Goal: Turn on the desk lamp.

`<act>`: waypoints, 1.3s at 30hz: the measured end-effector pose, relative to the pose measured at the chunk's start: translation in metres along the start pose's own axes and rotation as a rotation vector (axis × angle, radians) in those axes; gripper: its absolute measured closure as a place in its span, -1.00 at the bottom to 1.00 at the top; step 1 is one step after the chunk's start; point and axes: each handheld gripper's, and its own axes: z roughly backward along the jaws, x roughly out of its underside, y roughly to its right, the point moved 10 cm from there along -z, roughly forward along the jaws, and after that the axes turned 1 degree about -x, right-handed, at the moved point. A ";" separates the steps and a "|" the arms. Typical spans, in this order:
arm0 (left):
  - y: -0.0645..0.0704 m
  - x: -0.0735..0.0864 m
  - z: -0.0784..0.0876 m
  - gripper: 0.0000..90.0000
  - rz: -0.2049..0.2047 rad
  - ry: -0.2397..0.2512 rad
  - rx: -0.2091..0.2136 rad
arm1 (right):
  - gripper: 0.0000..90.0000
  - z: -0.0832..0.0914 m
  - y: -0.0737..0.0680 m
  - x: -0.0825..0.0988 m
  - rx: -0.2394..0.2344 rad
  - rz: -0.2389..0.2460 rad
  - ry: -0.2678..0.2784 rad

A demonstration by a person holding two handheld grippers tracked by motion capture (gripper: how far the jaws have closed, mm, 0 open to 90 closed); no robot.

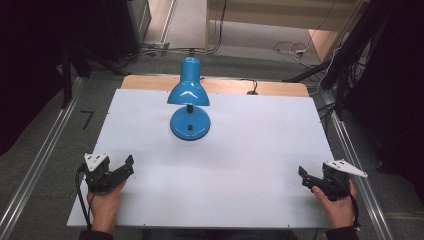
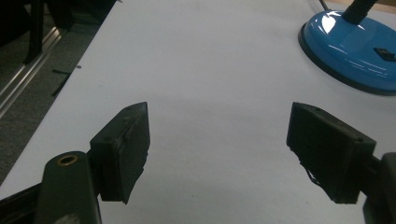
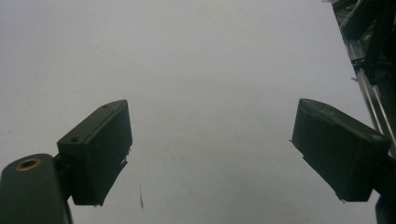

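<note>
obstacle: blue lamp [image 1: 189, 102] far centre | free: bare table [image 1: 250, 150] elsewhere
</note>
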 end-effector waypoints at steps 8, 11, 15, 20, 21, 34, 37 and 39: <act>0.004 -0.001 -0.001 -0.52 -0.014 0.000 0.009 | -0.77 -0.001 0.009 0.006 0.002 -0.026 -0.025; 0.005 -0.001 -0.002 -0.52 -0.020 -0.003 0.009 | -0.77 -0.002 0.008 0.006 0.005 -0.018 -0.022; 0.007 -0.002 -0.004 -0.52 -0.024 -0.001 0.010 | -0.77 -0.003 0.008 0.006 0.010 -0.021 -0.028; 0.012 -0.002 -0.006 -0.52 -0.030 -0.003 0.016 | -0.80 -0.004 0.009 0.007 0.022 -0.022 -0.039; 0.012 -0.002 -0.006 -0.53 -0.030 -0.003 0.016 | -0.80 -0.004 0.010 0.007 0.024 -0.026 -0.037; 0.024 -0.005 -0.017 -0.64 -0.070 -0.016 0.034 | -0.80 -0.006 0.014 0.005 0.015 -0.035 -0.023; 0.025 -0.007 -0.018 -0.64 -0.077 -0.007 0.030 | -0.80 -0.008 0.016 0.006 0.012 -0.038 -0.029; 0.027 -0.007 -0.019 -0.64 -0.075 -0.007 0.032 | -0.80 -0.006 0.015 0.005 0.010 -0.039 -0.023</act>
